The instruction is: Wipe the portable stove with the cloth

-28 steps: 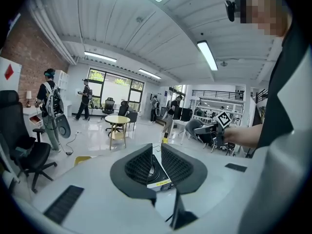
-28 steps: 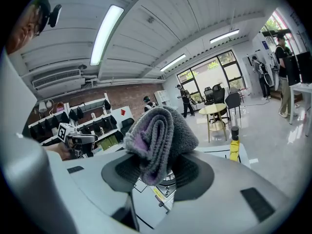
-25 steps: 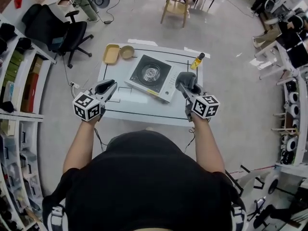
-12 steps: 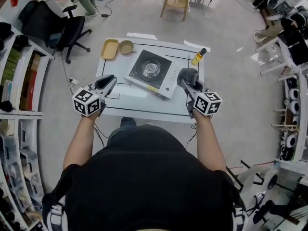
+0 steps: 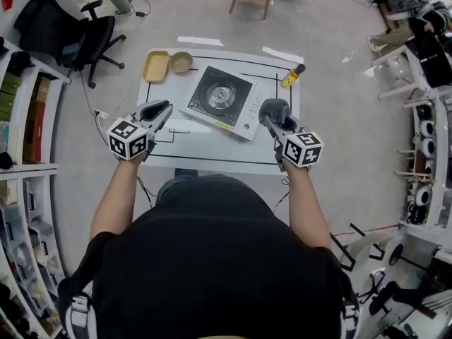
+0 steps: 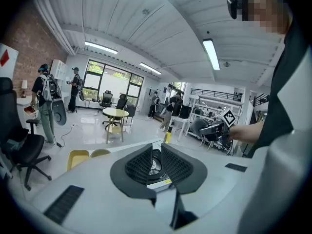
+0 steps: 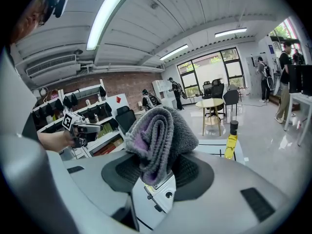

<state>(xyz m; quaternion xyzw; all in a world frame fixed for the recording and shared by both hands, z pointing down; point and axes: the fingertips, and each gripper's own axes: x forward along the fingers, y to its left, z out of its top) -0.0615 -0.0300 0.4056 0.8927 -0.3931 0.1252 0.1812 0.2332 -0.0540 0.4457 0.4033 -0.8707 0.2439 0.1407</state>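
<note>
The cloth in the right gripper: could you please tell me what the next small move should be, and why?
Probably ease the right gripper toward the portable stove and lower it until the cloth meets the stove's top. The jaws are clamped on the folded cloth, which is beside the stove's right edge and does not appear to touch it.

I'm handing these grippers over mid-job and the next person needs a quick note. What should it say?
Left gripper: shut, empty, over the table to the left of the stove.
Right gripper: shut on the folded grey cloth, just off the stove's right side, not on it.
Stove: mid-table, nothing on the burner.
Done: cloth is in the gripper.
Left: bring the cloth onto the stove and wipe its top.
</note>
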